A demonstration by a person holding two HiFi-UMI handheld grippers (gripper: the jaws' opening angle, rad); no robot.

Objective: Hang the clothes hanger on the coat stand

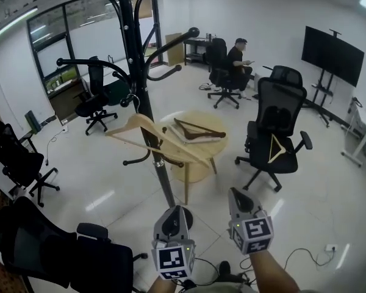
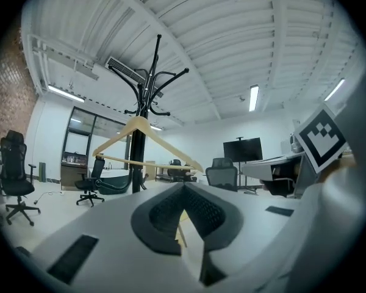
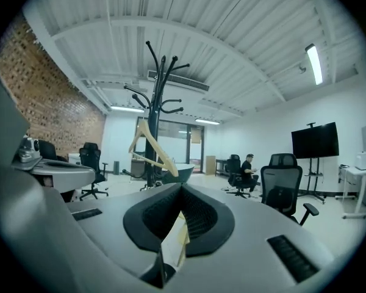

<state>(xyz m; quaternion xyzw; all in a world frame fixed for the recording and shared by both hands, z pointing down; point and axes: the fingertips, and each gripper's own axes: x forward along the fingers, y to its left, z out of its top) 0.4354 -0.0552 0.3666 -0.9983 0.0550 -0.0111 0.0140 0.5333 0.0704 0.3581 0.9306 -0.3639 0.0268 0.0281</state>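
Head view alone shows a dark hanger (image 1: 198, 129) on the table (image 1: 218, 150); left gripper (image 2: 184, 187) and right gripper (image 3: 183, 187) fingers pressed together.

coat stand (image 1: 138, 66): black, as I see it
clothes hanger (image 1: 127, 124): pale wood
left gripper (image 1: 174, 210): grey; marker cube black-and-white squares
right gripper (image 1: 235, 193): grey, same chequered cube
round table (image 1: 215, 146): light wood
second hanger (image 1: 198, 130): dark brown
office chair (image 1: 279, 121): black

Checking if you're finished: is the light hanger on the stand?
On: the light hanger hangs from an arm of the coat stand, above the floor.
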